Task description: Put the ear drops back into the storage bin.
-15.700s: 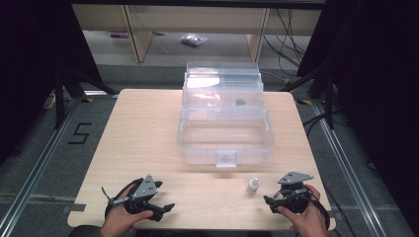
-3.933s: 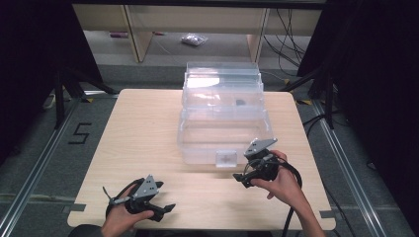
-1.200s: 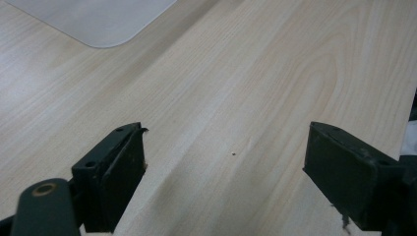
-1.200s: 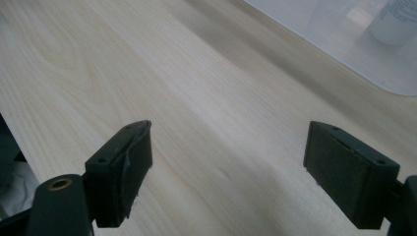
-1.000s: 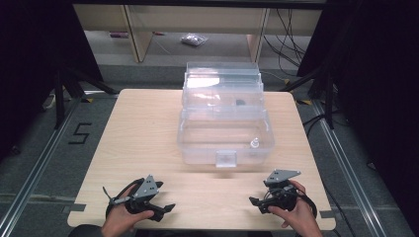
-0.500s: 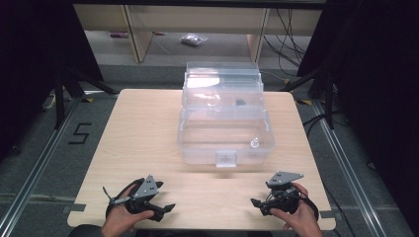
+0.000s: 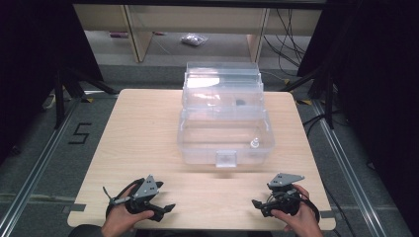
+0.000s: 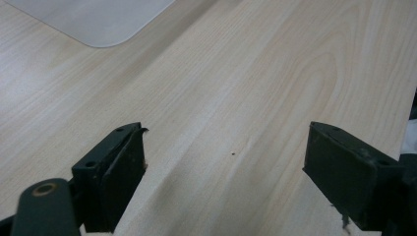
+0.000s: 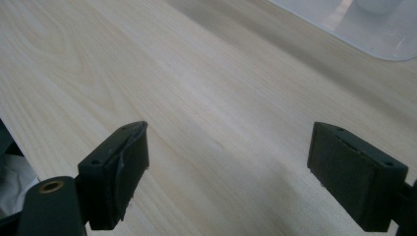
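Right now I hold my left gripper (image 7: 163,210) low over the near left part of the desk (image 7: 138,138), its jaws spread wide with nothing between them; in the left gripper view the same left gripper (image 8: 226,167) looks along bare pale wood, and a rounded corner of clear plastic sits at the top left of that view. My right gripper (image 7: 259,205) hangs over the near right part of the desk, and its jaws are likewise spread wide and hold nothing. In the right gripper view the right gripper (image 9: 228,162) faces plain wood grain, with a rounded corner of the clear box (image 9: 354,29) at the top right.

In the high view the clear plastic box (image 7: 225,136) stands in the middle of the desk, well apart from both grippers, its lid raised behind it on the far side and a latch tab at the middle of its near wall. A small white bottle (image 7: 255,143) stands inside the box, close to its near right corner. A small dark item (image 7: 240,102) shows through the raised lid part; I cannot tell what it is. Beyond the desk a small bag (image 7: 194,40) lies on the floor.
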### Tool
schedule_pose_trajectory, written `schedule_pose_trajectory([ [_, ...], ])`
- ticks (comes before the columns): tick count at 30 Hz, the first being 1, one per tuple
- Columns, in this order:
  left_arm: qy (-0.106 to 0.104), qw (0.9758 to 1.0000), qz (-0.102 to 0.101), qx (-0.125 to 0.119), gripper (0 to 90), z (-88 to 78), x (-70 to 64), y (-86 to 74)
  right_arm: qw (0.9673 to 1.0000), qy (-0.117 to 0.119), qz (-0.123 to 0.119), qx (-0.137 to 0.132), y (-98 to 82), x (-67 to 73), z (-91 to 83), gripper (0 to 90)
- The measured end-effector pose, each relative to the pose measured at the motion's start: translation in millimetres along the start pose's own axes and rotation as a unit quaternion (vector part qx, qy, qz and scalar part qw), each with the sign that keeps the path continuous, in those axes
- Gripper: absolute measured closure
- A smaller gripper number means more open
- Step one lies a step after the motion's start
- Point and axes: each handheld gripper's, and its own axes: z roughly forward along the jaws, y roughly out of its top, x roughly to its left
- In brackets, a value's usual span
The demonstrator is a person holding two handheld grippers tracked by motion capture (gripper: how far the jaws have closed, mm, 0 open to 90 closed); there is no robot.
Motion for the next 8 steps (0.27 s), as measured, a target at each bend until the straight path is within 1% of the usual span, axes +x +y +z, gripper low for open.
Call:
schedule_pose_trajectory([
  [5, 0.0, 1.0, -0.001, 0.0, 15.1, 0.1, 0.1, 0.0, 1.0, -0.002, 0.004, 0.002, -0.4, -0.4, 0.3, 16.6],
  [7, 0.0, 1.0, -0.001, 0.0, 15.1, 0.1, 0.1, -0.1, 0.9999, -0.001, 0.016, 0.005, -0.1, 0.5, -0.9, 16.6],
  [8, 0.0, 1.0, 0.0, 0.0, 15.1, 0.1, 0.1, 0.0, 0.9999, -0.001, 0.015, 0.005, 0.0, 0.3, -1.1, 16.7],
])
